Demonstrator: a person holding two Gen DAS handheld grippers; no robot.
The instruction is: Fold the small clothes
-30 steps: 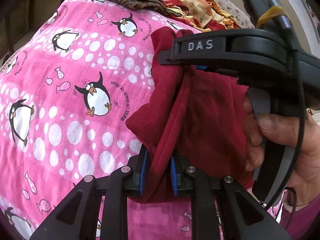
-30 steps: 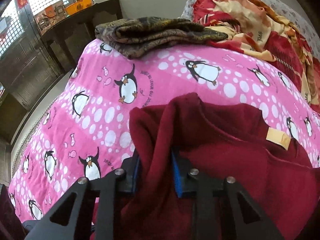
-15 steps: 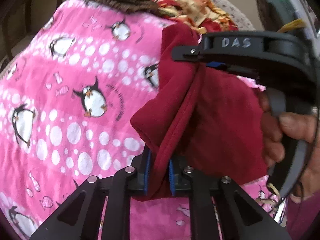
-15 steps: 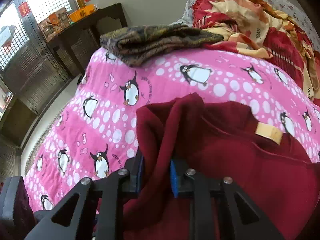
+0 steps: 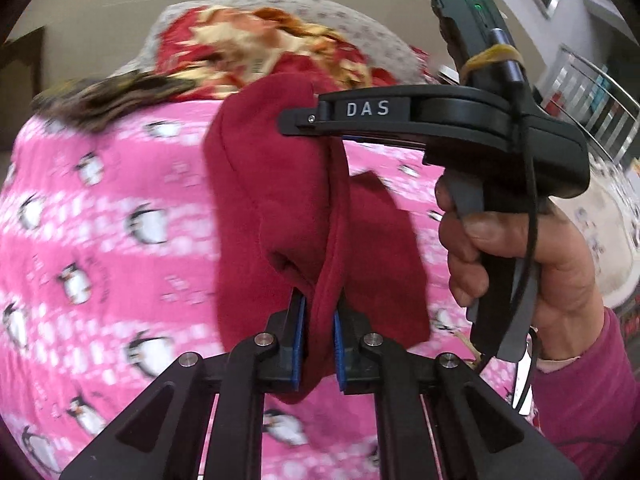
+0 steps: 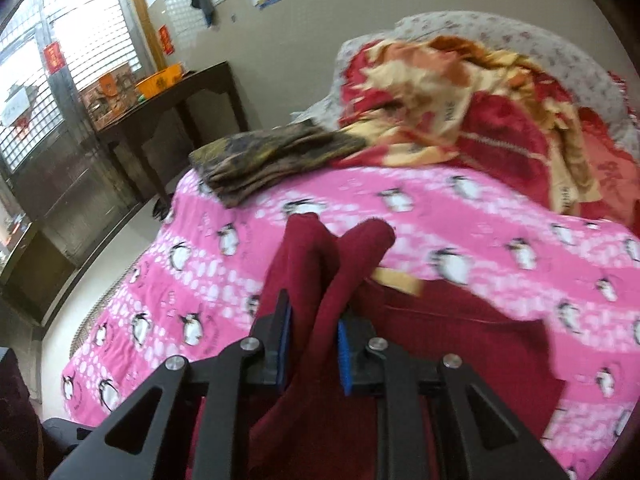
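Note:
A dark red garment (image 5: 276,204) hangs lifted above the pink penguin-print blanket (image 5: 120,240). My left gripper (image 5: 319,340) is shut on one edge of it. My right gripper (image 5: 316,124) shows in the left wrist view, held in a hand, clamped on the garment's upper edge. In the right wrist view my right gripper (image 6: 312,344) is shut on a bunched fold of the red garment (image 6: 440,328), whose yellow label (image 6: 400,280) shows just beyond. The rest of the garment trails down onto the blanket (image 6: 460,208).
A folded brown patterned cloth (image 6: 272,160) lies at the blanket's far end. A heap of red and yellow bedding (image 6: 480,92) lies behind it. A dark wooden side table (image 6: 168,96) and a barred window stand to the left.
Both grippers have lifted the red garment higher off the blanket. The views have tilted up and the garment now hangs bunched between the two grippers.

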